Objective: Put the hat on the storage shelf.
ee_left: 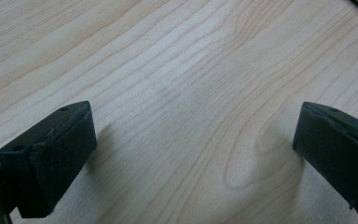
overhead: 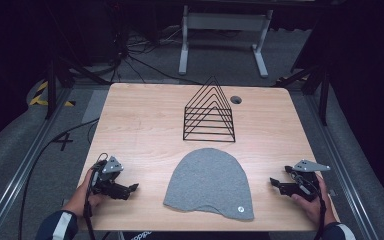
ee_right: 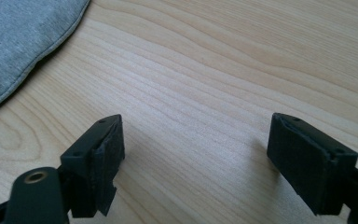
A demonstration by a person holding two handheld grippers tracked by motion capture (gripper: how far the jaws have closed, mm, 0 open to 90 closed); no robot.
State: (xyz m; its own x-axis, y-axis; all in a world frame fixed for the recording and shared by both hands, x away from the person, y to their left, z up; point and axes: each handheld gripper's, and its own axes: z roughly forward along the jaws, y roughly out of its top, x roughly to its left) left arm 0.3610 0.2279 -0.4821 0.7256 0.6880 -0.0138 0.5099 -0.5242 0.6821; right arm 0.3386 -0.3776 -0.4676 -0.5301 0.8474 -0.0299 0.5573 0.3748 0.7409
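Observation:
A grey knit beanie (overhead: 210, 184) lies flat on the wooden table (overhead: 140, 125), near its front edge, with a small round badge at its lower right. Its curved edge (ee_right: 23, 42) shows at the upper left of the right gripper view. My left gripper (overhead: 132, 189) rests low over the table to the left of the beanie, held by a hand. Its jaws stand wide apart over bare wood (ee_left: 191, 116). My right gripper (overhead: 274, 182) sits to the right of the beanie, pointing toward it, jaws apart with nothing between them (ee_right: 196, 144).
A black wire rack (overhead: 209, 112) of triangular dividers stands behind the beanie at the table's middle. A round cable hole (overhead: 236, 99) lies to its right. White table legs (overhead: 225, 37) and cables are on the floor beyond.

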